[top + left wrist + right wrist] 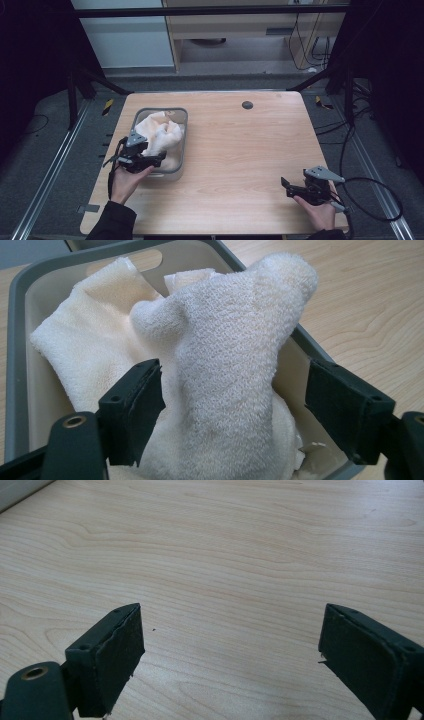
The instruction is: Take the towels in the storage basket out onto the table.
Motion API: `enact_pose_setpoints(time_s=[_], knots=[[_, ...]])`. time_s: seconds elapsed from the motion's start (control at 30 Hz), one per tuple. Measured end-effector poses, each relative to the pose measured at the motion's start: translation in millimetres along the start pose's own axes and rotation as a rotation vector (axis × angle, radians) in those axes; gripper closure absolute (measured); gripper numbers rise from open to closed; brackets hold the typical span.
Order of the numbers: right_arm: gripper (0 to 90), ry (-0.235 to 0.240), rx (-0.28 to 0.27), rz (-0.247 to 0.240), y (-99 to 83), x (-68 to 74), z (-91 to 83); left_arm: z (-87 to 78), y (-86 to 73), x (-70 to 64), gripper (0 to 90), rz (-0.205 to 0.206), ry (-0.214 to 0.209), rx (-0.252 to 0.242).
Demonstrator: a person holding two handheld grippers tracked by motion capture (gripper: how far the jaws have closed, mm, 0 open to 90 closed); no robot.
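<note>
Jaws of left gripper [232, 410] apart around cream towel [220, 365] in grey bin [15, 340], right gripper [230, 650] jaws apart over bare table [240, 545]

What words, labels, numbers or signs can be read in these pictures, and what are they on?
None can be read. The towel, the grey bin and the wooden table carry no print, and neither the left gripper nor the right gripper shows a marking.
</note>
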State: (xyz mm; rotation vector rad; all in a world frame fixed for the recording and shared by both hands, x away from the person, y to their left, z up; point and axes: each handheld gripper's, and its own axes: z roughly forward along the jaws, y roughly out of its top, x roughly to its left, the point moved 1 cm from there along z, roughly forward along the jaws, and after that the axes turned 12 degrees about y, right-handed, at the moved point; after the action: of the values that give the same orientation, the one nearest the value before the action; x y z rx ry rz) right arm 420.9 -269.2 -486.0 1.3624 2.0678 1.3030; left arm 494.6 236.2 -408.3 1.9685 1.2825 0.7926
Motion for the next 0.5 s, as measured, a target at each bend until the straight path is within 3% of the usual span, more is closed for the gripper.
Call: enact_pose_setpoints(time_s=[0.5], knots=[[10.9,0.007,0.007,-0.002,-0.1,-0.5,0.5,17.4,5.5,-5.5,35.4,0.053,0.036,0.064]])
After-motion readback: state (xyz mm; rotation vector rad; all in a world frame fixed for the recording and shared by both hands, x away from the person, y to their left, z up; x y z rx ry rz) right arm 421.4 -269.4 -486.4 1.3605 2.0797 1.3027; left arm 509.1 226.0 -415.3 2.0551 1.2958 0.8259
